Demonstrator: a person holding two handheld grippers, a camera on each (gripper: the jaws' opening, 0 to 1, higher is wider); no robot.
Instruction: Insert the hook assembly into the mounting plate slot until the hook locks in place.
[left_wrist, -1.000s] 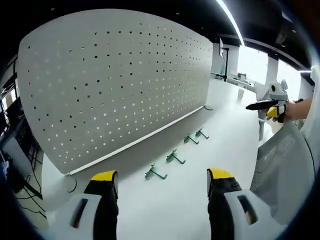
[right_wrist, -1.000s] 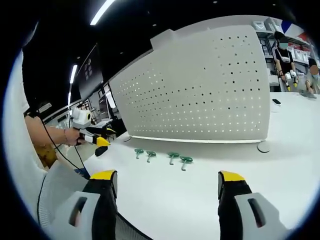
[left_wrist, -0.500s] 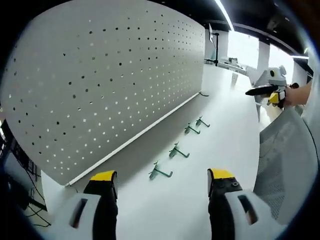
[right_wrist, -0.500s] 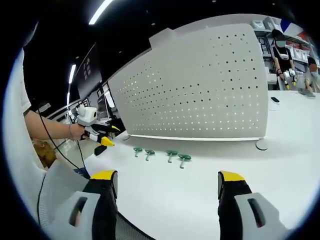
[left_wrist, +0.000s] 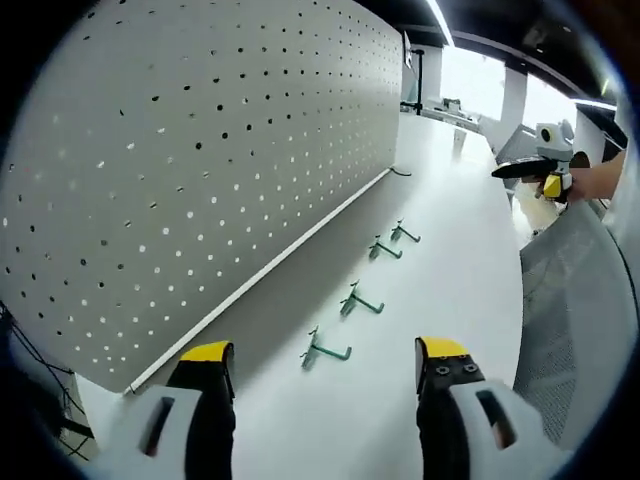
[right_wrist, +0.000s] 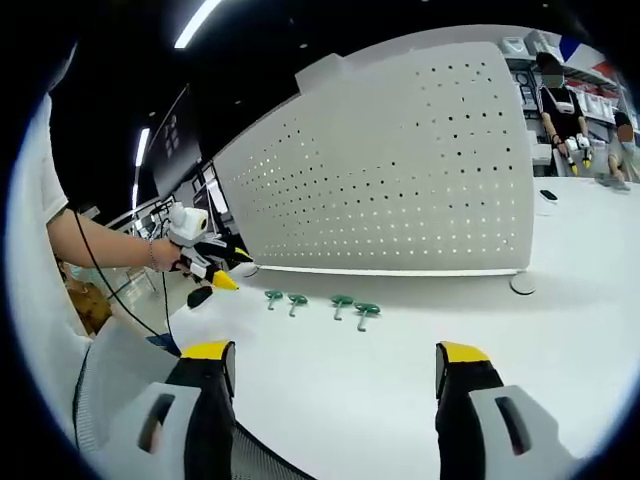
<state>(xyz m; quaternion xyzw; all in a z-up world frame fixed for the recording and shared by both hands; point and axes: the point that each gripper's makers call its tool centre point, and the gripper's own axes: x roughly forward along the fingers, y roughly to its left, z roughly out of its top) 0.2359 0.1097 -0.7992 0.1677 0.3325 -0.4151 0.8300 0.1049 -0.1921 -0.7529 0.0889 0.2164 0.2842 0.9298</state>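
Approach stage, pretty clearly, since nothing had been picked up yet. In the left gripper view, the left tool (left_wrist: 325, 365) was held with its jaws spread wide and empty, low over the white bench (left_wrist: 470, 270). Four green hooks were laid out in a row on the bench near the foot of the pegboard (left_wrist: 200, 150), and the nearest hook (left_wrist: 323, 349) was seen just ahead, between the jaws. The right tool (left_wrist: 545, 180) was spotted well off to the side, held up in a hand.

In the right gripper view, the right tool (right_wrist: 335, 375) was also wide open with nothing in it, and the hooks (right_wrist: 318, 303) were lined up in front of the pegboard (right_wrist: 400, 170), well apart from its jaws. The left tool (right_wrist: 210, 272) was seen coming in from the left toward the row's end.

Next move, by the look of it: the left tool would need to be dropped onto that nearest hook and closed on it, so it could be lifted to the pegboard holes.
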